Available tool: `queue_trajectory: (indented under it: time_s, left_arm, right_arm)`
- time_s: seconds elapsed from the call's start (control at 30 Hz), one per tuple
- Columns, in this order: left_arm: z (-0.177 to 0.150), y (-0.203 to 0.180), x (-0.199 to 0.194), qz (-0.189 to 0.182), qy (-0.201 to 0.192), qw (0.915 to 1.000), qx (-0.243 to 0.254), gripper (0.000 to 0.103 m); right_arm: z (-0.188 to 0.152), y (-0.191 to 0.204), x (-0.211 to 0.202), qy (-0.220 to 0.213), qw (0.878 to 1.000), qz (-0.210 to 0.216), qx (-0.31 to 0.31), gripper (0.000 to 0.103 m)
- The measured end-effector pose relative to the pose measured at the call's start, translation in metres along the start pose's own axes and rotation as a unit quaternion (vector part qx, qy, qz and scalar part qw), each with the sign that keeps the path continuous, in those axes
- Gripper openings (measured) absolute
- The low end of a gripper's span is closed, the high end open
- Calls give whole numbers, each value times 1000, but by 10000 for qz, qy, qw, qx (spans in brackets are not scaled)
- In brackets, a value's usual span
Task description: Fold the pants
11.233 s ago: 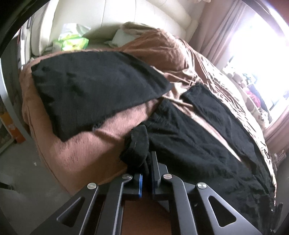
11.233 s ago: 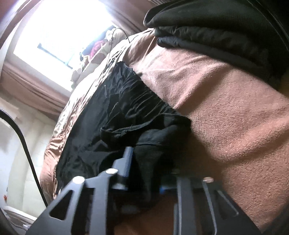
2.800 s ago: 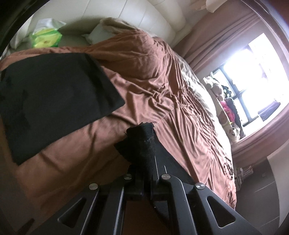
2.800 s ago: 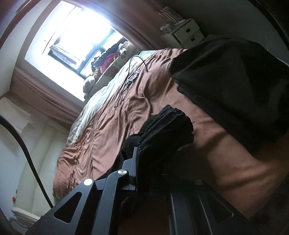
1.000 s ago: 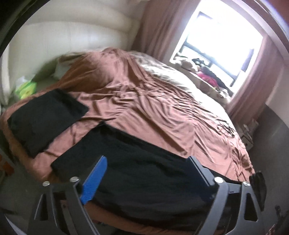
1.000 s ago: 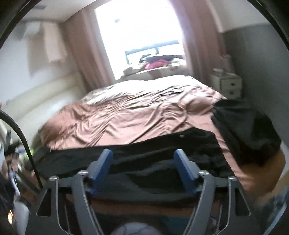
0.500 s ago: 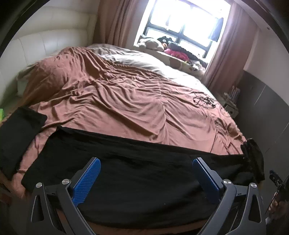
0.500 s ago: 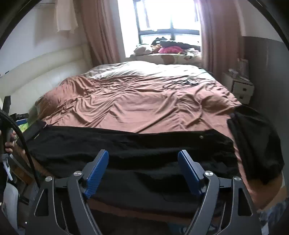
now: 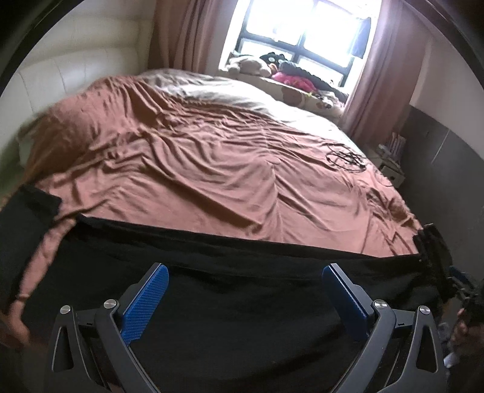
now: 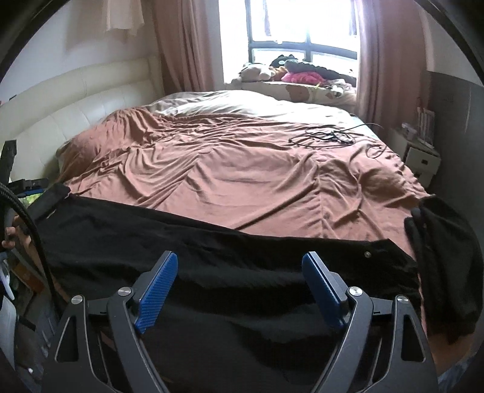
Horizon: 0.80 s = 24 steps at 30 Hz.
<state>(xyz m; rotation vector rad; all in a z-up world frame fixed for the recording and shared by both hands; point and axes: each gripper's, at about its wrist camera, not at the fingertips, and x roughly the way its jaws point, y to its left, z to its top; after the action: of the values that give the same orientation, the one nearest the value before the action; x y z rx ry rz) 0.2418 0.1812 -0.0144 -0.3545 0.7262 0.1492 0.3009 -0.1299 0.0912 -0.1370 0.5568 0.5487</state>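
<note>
A: Where are the pants [image 9: 242, 302]?
B: Spread flat in a long black band across the near edge of the bed [image 9: 211, 157], lying on the brown cover.
A: And the tongs?
B: The left tongs [image 9: 245, 299] stand wide apart above the cloth with nothing between the blue pads. The right tongs [image 10: 239, 290] are also spread and empty, hovering over the pants [image 10: 211, 257].
A: What does one view give that the other lacks?
B: The right view shows a small metal button [image 10: 367, 254] near the waistband end, and a second dark garment [image 10: 444, 257] heaped at the bed's right corner. The left view catches only an edge of that heap [image 9: 432, 251], but shows a folded black piece [image 9: 24, 229] on the bed's left side.
A: The room?
B: A cream padded headboard [image 10: 75, 99] on the left, pinkish curtains [image 10: 187, 45] around a bright window [image 10: 302, 27], soft toys and clothes on the sill [image 10: 290, 72], a tangle of cable [image 10: 326, 136] on the cover, and a white nightstand [image 10: 420, 157] by the grey wall.
</note>
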Motion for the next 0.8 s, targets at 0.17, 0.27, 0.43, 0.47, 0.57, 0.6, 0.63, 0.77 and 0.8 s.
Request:
queue_trajectory:
  time_s: [0.17,0.27,0.43,0.47,0.57,0.6,0.63,0.77,0.8]
  left_arm:
    - [0,0,26,85,80,9998,-148,103]
    - [1,0,41,42,119,9997,-203,103]
    - [3,5,66,43,234,9991,-354,102]
    - [4,5,70,34,266,9990,-362,102]
    - [6,10,87,21,438,9979,-469,95]
    - [6,13,93,3,493,9973,-538,93]
    - [7,15,98,89,545,9968,-575,90]
    - [9,29,119,369,875,9920,-835,84]
    - [10,32,125,515,959,9901,-891,83]
  right_arm:
    - [11,7,28,133,9997,74,-165,84]
    - [17,8,46,180,9994,137,-247,84]
    - [27,11,74,342,9979,363,-421,84]
    - [29,12,80,385,9973,416,-459,84]
    - [36,16,105,582,9948,562,-615,84]
    - [39,17,111,628,9940,598,-660,84]
    - [42,18,118,681,9929,648,-732,84]
    - [51,25,141,804,9879,831,-1030,75]
    - [52,24,148,853,9869,884,-1042,73]
